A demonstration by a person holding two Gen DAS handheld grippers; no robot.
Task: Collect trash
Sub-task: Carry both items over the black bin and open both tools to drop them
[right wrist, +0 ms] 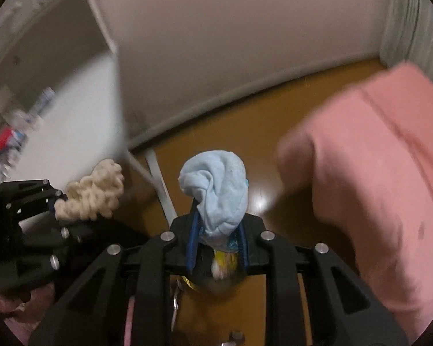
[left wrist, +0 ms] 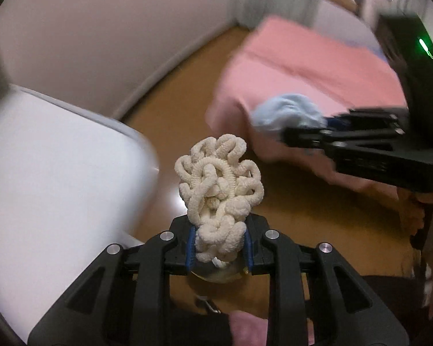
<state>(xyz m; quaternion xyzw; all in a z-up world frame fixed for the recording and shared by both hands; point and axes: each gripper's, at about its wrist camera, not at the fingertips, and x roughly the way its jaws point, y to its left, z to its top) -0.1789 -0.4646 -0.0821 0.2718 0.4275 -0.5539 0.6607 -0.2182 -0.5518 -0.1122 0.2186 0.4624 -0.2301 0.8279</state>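
A white table [left wrist: 57,158] sits at the far left, above a brown wooden floor [left wrist: 216,66]. Just right of the table, the left gripper [left wrist: 219,245] is clamped on a cream bundle of knotted cord [left wrist: 220,184], held in the air. Further right of the table, the right gripper [right wrist: 218,240] pinches a crumpled light blue cloth [right wrist: 216,190]. Farthest from the table lies a bed with a pink cover [right wrist: 384,178].
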